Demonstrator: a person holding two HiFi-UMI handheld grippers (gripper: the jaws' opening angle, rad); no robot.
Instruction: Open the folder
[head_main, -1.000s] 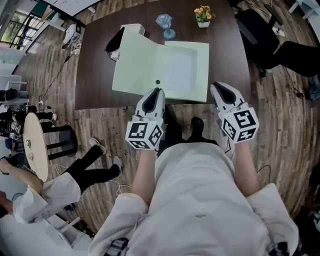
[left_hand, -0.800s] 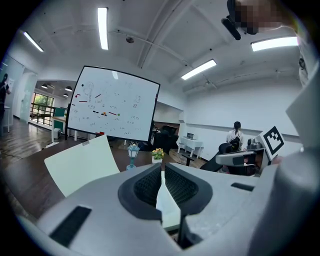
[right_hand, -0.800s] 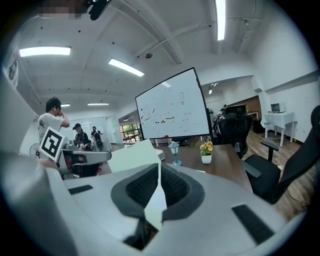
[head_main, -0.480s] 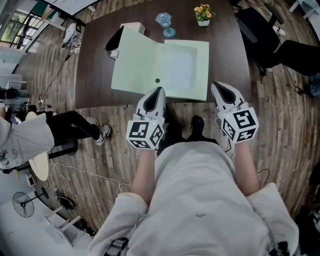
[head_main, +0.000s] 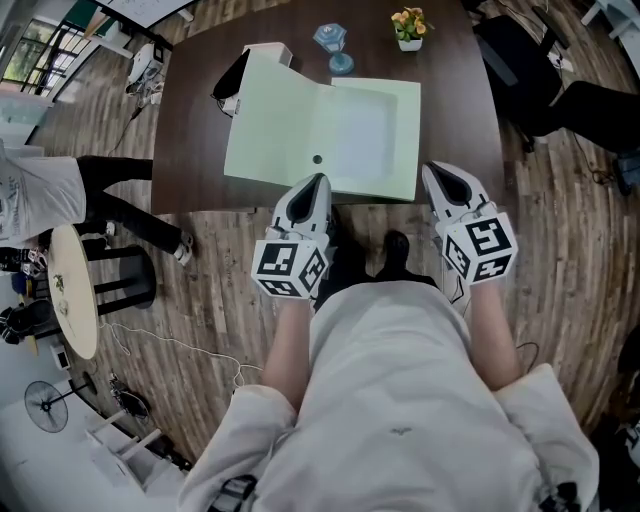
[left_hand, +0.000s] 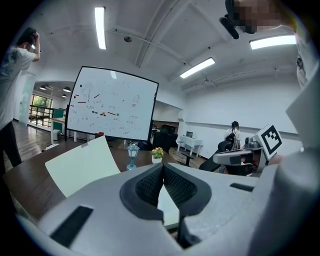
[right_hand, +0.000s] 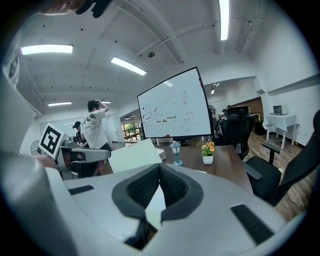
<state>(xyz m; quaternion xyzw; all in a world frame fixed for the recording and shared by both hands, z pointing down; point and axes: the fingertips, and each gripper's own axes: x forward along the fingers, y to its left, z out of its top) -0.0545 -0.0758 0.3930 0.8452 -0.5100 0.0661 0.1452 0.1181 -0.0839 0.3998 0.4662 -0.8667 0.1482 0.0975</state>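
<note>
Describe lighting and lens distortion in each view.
Head view: fisheye bows the table edges; light is even, with a soft sheen on the open folder. Left gripper view: ceiling light blown out, corners vignetted black. Right gripper view: same dark corners, a glaring ceiling strip, the whiteboard tilted.

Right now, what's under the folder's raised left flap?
A white box and a black object poke out from beneath the left flap of the folder. The flap covers the rest of them.
</note>
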